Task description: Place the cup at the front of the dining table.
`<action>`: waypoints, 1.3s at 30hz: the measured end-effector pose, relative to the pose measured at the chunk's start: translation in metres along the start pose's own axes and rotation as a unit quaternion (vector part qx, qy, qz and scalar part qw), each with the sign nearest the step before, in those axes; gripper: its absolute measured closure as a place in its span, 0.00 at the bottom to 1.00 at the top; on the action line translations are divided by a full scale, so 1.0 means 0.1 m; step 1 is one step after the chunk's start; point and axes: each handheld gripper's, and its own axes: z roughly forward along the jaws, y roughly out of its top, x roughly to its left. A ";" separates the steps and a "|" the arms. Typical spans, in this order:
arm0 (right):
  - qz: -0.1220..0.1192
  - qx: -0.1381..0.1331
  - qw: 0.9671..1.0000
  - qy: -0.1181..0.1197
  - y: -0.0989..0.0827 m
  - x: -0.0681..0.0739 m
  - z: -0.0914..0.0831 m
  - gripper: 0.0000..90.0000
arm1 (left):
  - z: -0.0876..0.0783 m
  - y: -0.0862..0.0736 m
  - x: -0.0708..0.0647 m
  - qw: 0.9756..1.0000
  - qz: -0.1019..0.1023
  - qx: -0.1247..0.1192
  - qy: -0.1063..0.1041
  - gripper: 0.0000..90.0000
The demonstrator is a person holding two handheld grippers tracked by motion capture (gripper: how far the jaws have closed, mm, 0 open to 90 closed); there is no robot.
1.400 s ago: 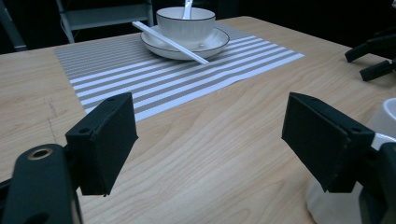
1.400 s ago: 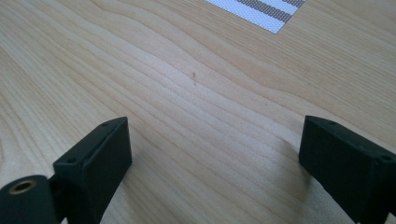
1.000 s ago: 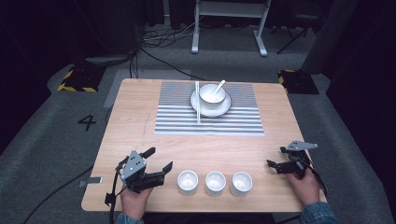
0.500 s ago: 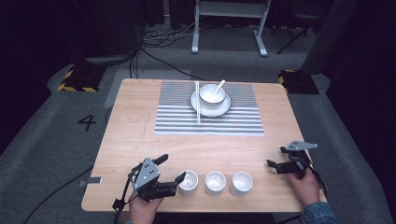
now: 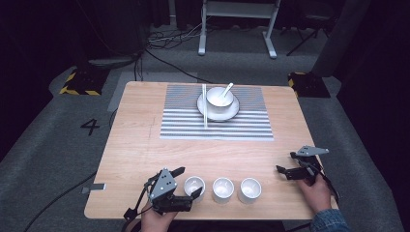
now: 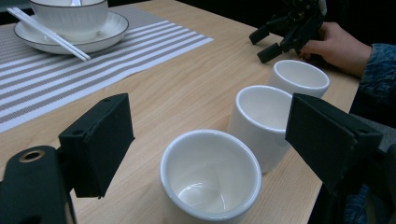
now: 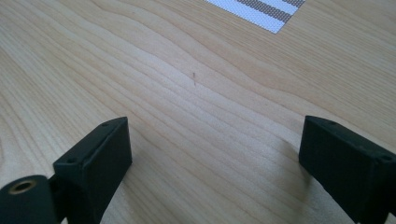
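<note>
**Left tool lining up on the nearest cup**

We are at the approach step: our left tool [image 5: 186,182] has come in level beside the row of three white cups near our edge of the desk [image 5: 135,145], and its jaws have just been opening. In the left gripper view the first cup [image 6: 210,175] stands between the two black pads, which flank it with wood showing on either side, so nothing is gripped yet. The middle cup [image 6: 261,123] sits just beyond it, close to touching, and the far cup [image 6: 299,79] lies further along the same line.

Our right tool [image 5: 290,164] rests well off to the far side of the row, jaws spread wide over bare wood and empty.

Next, we judge, the left tool must ease forward until the pads bracket the cup's wall squarely, then close. The far pad has little room beside the middle cup, so a crooked entry could nudge that neighbour.
</note>
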 end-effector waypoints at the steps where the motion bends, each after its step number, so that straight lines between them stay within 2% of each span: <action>1: 0.000 0.000 1.000 0.000 0.00 0.00 0.00 0.11 | 0.03 -0.02 -0.02 1.000 0.001 0.007 0.000 0.17; 8: 0.000 0.000 1.000 0.000 0.00 0.00 0.00 0.11 | 0.13 -0.08 -0.03 1.000 -0.004 0.025 -0.007 0.17; 15: 0.000 0.000 1.000 0.000 0.00 0.00 0.00 0.11 | 0.22 -0.18 0.01 0.999 -0.025 0.043 -0.001 0.17; 16: 0.000 0.000 1.000 0.000 0.00 0.00 0.00 0.11 | 0.25 -0.21 0.05 0.998 -0.030 0.047 -0.009 0.17; 20: 0.000 0.000 1.000 0.000 0.00 0.00 0.00 0.11 | 0.28 -0.25 0.06 0.998 -0.035 0.049 -0.020 0.17; 25: 0.000 0.000 1.000 0.000 0.00 0.00 0.00 0.11 | 0.35 -0.29 0.04 0.997 -0.026 0.066 -0.026 0.18; 27: 0.000 0.000 1.000 0.000 0.00 0.00 0.00 0.11 | 0.39 -0.31 0.03 0.997 -0.017 0.077 -0.018 0.19; 30: 0.000 0.000 1.000 0.000 0.00 0.00 0.00 0.11 | 0.42 -0.34 0.03 0.996 -0.014 0.084 -0.016 0.21; 34: 0.000 0.000 1.000 0.000 0.00 0.00 0.00 0.11 | 0.45 -0.36 0.03 0.996 -0.008 0.092 -0.010 0.22; 35: 0.000 0.000 1.000 0.000 0.00 0.00 0.00 0.11 | 0.44 -0.37 0.02 0.996 -0.001 0.091 -0.003 0.25; 39: 0.000 0.000 1.000 0.000 0.00 0.00 0.00 0.11 | 0.44 -0.38 0.03 0.996 -0.003 0.090 -0.004 0.27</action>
